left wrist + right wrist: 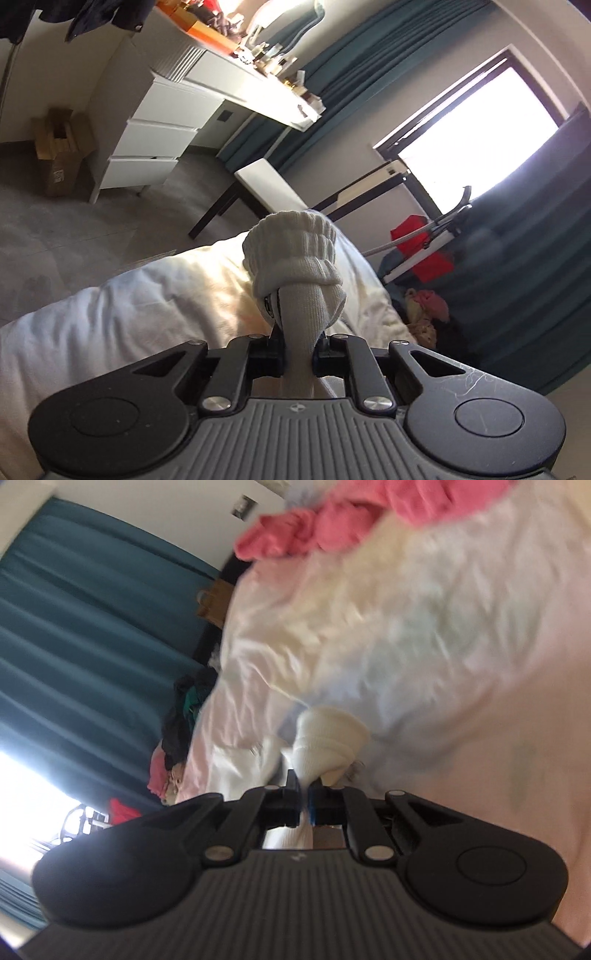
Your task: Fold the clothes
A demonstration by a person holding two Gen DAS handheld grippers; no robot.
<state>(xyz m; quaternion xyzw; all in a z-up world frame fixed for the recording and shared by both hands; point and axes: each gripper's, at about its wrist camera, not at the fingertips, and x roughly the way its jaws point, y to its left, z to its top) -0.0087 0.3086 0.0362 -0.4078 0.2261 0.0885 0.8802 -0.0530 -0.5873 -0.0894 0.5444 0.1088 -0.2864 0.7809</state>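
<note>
The left tool [298,332] is pinched tight on a white sock [295,258], its ribbed cuff bunched over the tips, up above the bed [110,295]. The right tool [303,794] grips white sock cloth [328,738] too — that view is blurry. If both pull apart hard, the sock could slip free or stretch — and drop by the pink clothes [314,528].

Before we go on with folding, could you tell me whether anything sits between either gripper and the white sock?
Nothing visible does. The left gripper is already shut on the white sock, whose ribbed cuff bunches past the fingertips. The right gripper is likewise shut on white knit fabric, above the white duvet.
</note>
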